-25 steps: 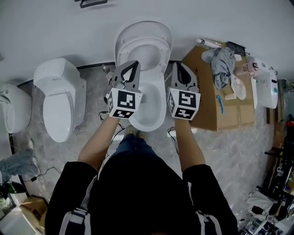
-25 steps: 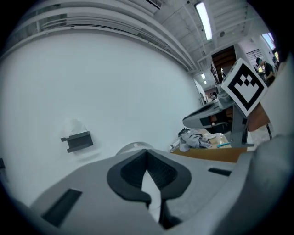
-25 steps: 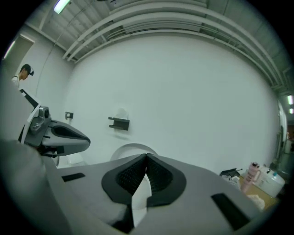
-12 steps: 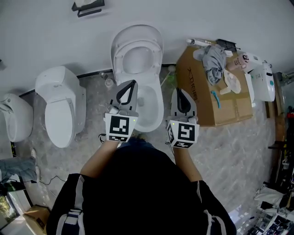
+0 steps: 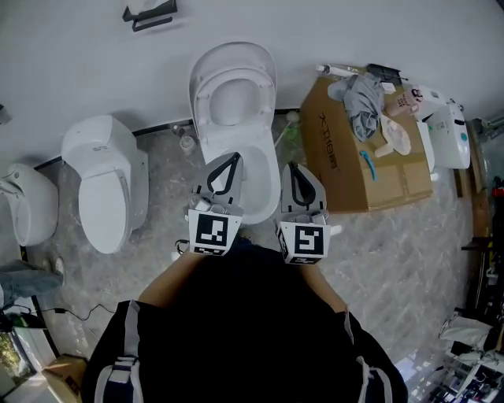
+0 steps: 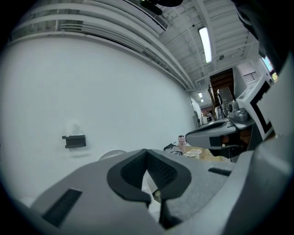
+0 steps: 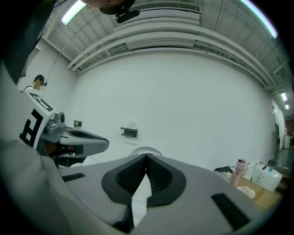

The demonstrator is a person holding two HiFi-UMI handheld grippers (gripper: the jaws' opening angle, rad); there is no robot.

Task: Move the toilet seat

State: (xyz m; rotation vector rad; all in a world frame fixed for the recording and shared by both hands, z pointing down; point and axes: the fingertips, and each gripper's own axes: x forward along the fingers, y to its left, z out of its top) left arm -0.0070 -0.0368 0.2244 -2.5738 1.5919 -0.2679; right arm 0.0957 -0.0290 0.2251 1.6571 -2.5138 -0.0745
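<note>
The white toilet (image 5: 264, 185) stands in the middle against the wall. Its seat (image 5: 203, 106) and lid are raised upright and lean on the wall. My left gripper (image 5: 234, 156) is over the bowl's near left rim and my right gripper (image 5: 291, 167) is over its near right rim. Both point level at the wall, short of the raised seat and not touching it. In the left gripper view my left gripper (image 6: 147, 150) has its jaws shut with nothing between them. The right gripper (image 7: 146, 155) is the same in the right gripper view, with the lid's top (image 7: 147, 150) just beyond its tips.
A second white toilet (image 5: 102, 181) stands to the left, with part of another (image 5: 24, 201) at the far left. To the right is a cardboard box (image 5: 339, 169) with clothes and small items on it, then a white jug (image 5: 447, 138). A dark holder (image 5: 150, 12) hangs on the wall.
Both grippers have drawn back from the raised seat toward the person, still shut. The seat and lid stay upright against the wall.
</note>
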